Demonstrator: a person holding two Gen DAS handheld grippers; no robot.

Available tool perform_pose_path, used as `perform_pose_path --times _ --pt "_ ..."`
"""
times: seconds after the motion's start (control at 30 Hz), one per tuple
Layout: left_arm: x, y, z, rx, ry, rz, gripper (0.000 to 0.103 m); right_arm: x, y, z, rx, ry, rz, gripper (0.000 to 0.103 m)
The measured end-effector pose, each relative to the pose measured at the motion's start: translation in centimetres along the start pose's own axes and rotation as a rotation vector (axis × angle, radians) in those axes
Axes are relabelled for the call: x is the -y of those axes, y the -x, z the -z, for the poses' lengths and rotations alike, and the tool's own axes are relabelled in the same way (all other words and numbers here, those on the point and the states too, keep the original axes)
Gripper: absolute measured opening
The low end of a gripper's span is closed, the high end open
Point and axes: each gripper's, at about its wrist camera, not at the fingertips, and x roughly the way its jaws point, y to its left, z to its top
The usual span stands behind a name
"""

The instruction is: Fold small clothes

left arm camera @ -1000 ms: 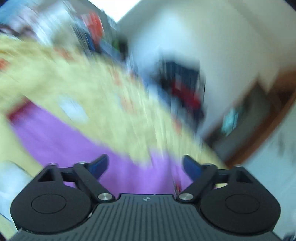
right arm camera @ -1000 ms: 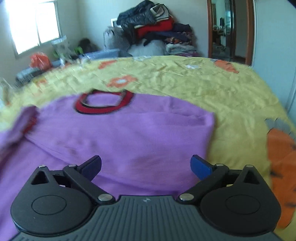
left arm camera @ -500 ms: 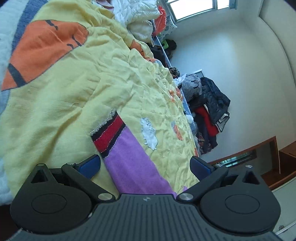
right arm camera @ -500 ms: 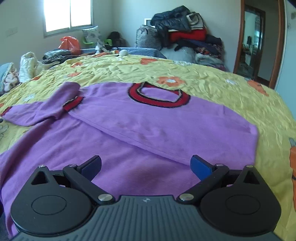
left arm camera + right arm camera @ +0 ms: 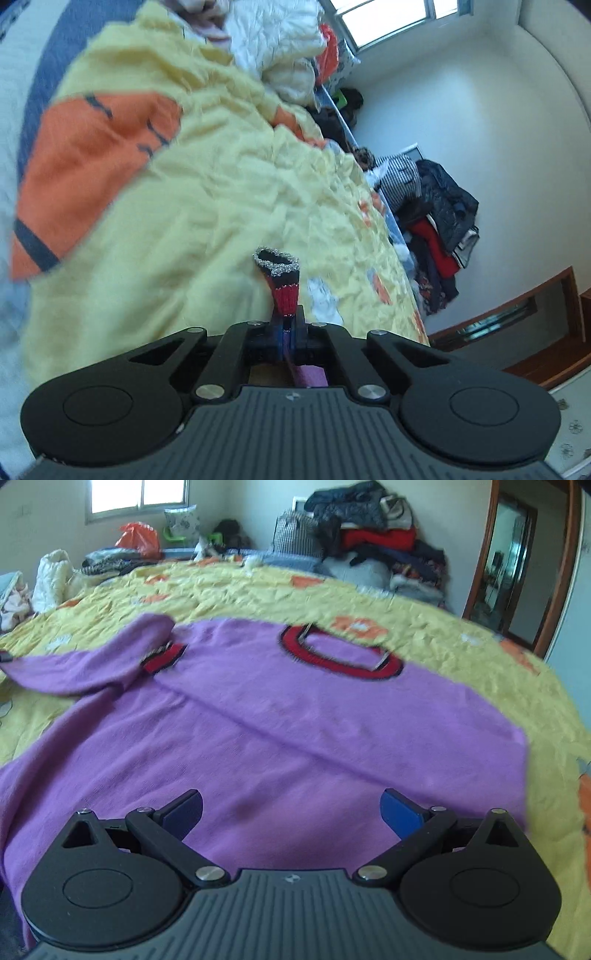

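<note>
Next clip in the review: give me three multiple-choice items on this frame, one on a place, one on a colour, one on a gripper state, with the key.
1. Where does the purple sweater lie?
A. on the yellow bedspread
B. on the floor
C. on a chair

2. What colour is the collar?
A. white
B. red with dark edging
C. green

3. What is the left gripper doing?
A. open over the bedspread
B. shut on nothing
C. shut on the sleeve cuff

Key: 1 A, yellow cloth surrounds it; 2 B, a red band rings the neck; 3 C, the cuff sticks out from closed jaws.

The sweater (image 5: 295,716) lies flat on the bedspread (image 5: 424,613), one sleeve (image 5: 92,661) folded across its left side; behind, apparently against the wall, sits a clothes pile (image 5: 369,542).
</note>
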Motion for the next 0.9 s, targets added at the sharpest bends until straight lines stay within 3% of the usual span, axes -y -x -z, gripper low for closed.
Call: perform_pose_path --times 0.1,0.23,0.4,0.5,0.67,0.9 --pt "-0.8 2.1 -1.9 0.089 0.017 0.017 0.002 -0.2 -0.9 0.3 -0.049 -0.050 -0.027 0.103" --pt "-1.8 4.5 -5.1 0.186 0.021 0.002 0.002 -0.4 -1.1 0.3 -0.049 -0.079 -0.022 0.103" --pt "0.3 5.2 -8.2 0.221 -0.054 -0.029 0.002 -1.1 -1.3 0.4 -0.058 -0.054 -0.001 0.103" --pt "4.1 4.8 -8.6 0.201 -0.116 0.018 0.002 -1.4 -1.0 0.7 -0.066 -0.050 0.007 0.103" --pt "13.9 3.9 -4.9 0.123 -0.258 0.188 0.002 -1.7 0.0 1.6 -0.076 -0.061 0.006 0.103" --pt "28.7 -0.7 7.8 -0.087 -0.507 0.398 0.003 -1.7 1.9 3.9 -0.038 -0.041 -0.016 0.103"
